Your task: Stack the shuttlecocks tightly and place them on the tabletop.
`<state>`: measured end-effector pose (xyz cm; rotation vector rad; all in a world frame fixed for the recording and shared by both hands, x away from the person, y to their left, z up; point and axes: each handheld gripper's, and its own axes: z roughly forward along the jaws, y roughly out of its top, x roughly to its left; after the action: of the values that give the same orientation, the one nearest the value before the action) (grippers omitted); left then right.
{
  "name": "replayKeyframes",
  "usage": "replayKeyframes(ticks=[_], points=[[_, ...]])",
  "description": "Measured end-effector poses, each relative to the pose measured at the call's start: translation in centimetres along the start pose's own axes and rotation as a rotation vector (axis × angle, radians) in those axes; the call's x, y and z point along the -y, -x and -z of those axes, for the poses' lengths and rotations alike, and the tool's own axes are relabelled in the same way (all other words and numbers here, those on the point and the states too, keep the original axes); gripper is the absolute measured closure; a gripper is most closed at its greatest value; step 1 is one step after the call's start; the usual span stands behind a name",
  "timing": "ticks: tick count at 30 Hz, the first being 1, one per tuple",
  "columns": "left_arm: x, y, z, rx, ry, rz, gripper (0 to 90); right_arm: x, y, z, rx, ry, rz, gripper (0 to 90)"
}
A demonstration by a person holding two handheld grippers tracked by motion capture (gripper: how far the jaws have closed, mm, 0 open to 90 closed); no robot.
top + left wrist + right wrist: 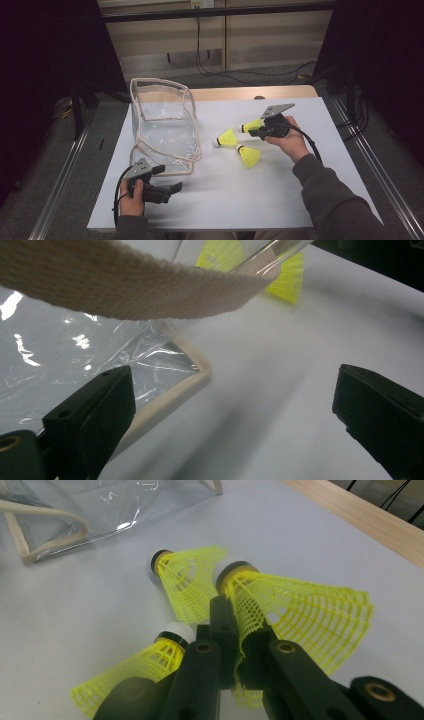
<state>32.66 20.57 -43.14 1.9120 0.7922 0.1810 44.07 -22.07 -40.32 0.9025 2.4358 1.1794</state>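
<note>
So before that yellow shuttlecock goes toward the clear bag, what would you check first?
1. Grip: the right hand-held gripper is shut on the skirt of one shuttlecock: ok.
2. Hold depth: it pinches only the mesh edge, so it may slip: cannot tell.
3. Left hand-held gripper: open, beside the clear bag, holding nothing: ok.
4. Bag mouth: stands upright, but whether the top is open wide enough: cannot tell.
5. Path: the other two shuttlecocks lie between gripper and bag: not ok, lift over them.
</note>
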Motion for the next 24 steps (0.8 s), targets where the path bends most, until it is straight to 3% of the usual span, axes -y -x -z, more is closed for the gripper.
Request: replayKeyframes(ticks=[24], points=[[0.0,-0.01,-0.01,0.0,-0.001,-0.001,3.6,-0.06,-0.45,-1.04,-0.016,-0.012,0.012,87.5]])
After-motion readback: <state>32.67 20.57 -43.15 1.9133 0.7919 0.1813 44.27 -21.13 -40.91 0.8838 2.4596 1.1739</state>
